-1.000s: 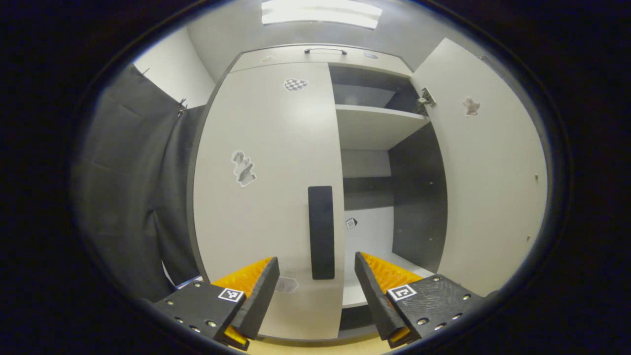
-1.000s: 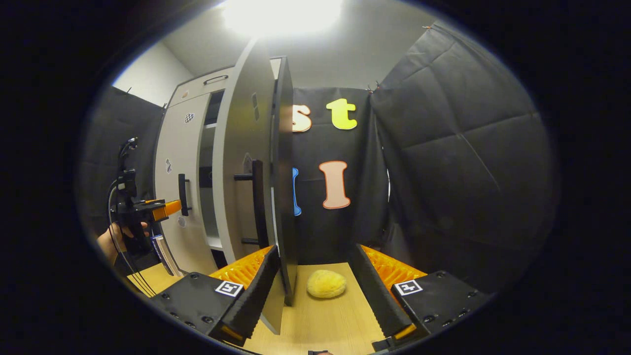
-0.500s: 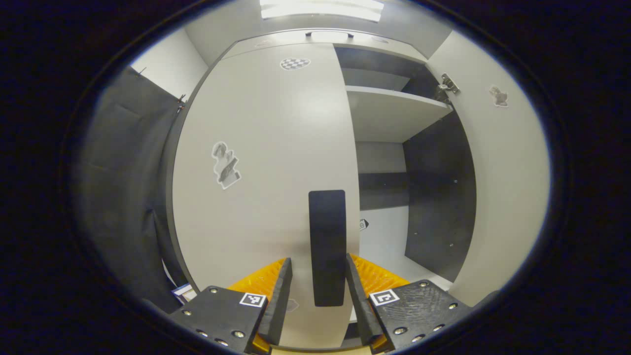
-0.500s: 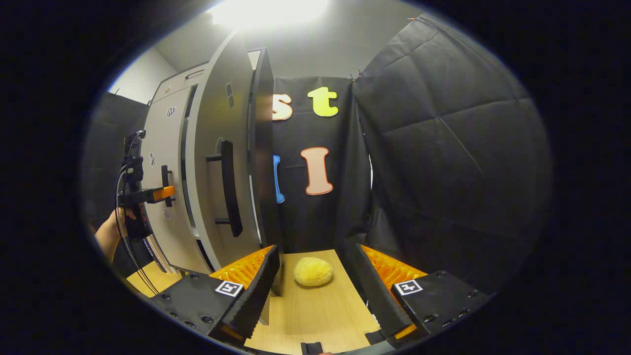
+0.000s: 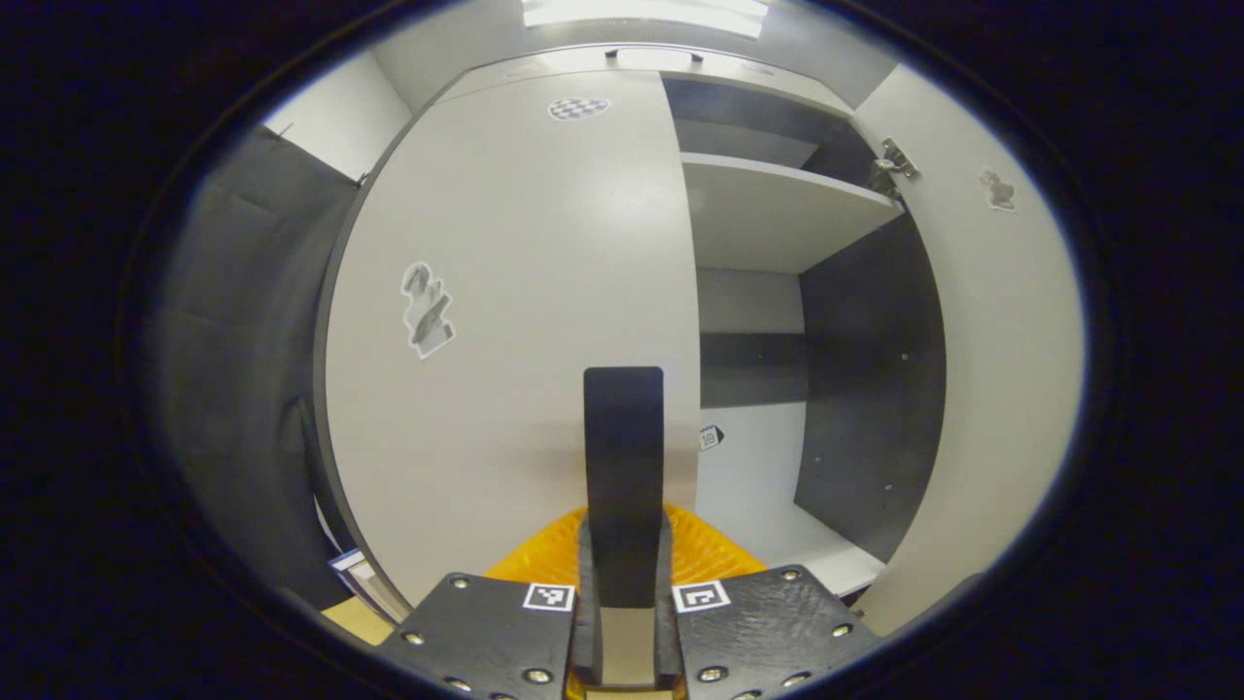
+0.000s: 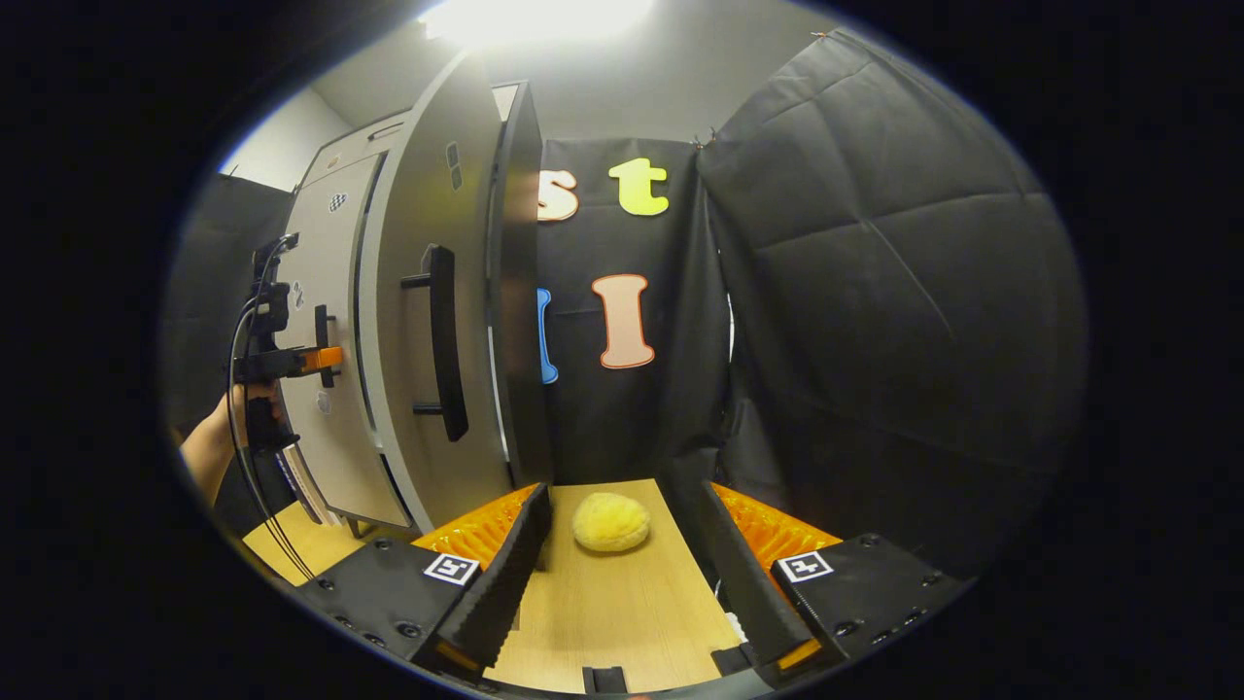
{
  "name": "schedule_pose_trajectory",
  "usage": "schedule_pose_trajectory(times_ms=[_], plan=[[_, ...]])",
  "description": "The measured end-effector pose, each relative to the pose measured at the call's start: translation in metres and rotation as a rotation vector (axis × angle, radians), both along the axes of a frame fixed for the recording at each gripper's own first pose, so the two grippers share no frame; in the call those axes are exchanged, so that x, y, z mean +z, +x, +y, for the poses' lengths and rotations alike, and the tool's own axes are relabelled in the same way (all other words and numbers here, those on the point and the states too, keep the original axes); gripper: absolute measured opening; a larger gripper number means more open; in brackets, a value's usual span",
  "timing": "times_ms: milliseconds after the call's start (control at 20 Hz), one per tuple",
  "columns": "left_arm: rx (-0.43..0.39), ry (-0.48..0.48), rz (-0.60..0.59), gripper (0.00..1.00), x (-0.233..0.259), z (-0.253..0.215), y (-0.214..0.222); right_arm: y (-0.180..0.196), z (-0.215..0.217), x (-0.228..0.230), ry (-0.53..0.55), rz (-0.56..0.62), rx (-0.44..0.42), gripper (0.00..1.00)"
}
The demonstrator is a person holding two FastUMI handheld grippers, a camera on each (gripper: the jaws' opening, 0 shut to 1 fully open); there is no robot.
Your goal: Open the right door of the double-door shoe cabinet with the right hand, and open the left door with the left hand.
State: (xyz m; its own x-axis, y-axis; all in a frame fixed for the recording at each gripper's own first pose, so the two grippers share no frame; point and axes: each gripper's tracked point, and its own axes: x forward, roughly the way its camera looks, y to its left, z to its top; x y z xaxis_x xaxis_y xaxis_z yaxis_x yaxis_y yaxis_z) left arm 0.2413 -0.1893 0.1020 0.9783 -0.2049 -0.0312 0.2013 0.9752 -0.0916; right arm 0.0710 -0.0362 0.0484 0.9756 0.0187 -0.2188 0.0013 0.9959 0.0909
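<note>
Bright ceiling light (image 5: pixel 641 12) glares overhead; strong fisheye bending at edges; focus sharp.

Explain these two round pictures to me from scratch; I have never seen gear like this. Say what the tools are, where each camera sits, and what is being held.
There is no robot here: a person holds a two-finger gripper in each hand, and a fisheye camera rides on each one, looking along its fingers.

In the left gripper view, the left gripper is shut on the left door handle, a dark upright bar on the left door, which lies closed. Beside it the cabinet stands open, showing a shelf.

The right gripper view looks from the side. The right gripper is open and holds nothing. The right door is swung open, its handle free. Farther off you see the left gripper and the hand holding it. On the wooden surface lies a yellow sponge-like lump.
</note>
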Motion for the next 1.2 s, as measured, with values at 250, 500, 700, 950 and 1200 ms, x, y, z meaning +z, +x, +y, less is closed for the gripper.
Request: schedule_pose_trajectory(times_ms=[250,500,700,950,1200], plan=[[-0.022,-0.022,0.015,0.17,-0.003,0.004,-0.009,0.003,0.0,0.003,-0.032,-0.013,0.021,0.95],[-0.058,-0.036,0.011,0.17,-0.008,0.011,-0.021,0.004,0.004,0.005,-0.041,-0.025,0.045,0.95],[-0.096,-0.037,0.015,0.17,-0.011,0.017,-0.031,0.008,0.01,0.005,-0.03,-0.024,0.058,0.95],[-0.103,-0.057,0.014,0.16,-0.016,0.028,-0.042,0.011,0.009,0.007,-0.056,-0.027,0.067,0.95],[-0.121,-0.077,0.017,0.15,-0.016,0.036,-0.05,0.014,0.012,0.008,-0.068,-0.034,0.084,0.95]])
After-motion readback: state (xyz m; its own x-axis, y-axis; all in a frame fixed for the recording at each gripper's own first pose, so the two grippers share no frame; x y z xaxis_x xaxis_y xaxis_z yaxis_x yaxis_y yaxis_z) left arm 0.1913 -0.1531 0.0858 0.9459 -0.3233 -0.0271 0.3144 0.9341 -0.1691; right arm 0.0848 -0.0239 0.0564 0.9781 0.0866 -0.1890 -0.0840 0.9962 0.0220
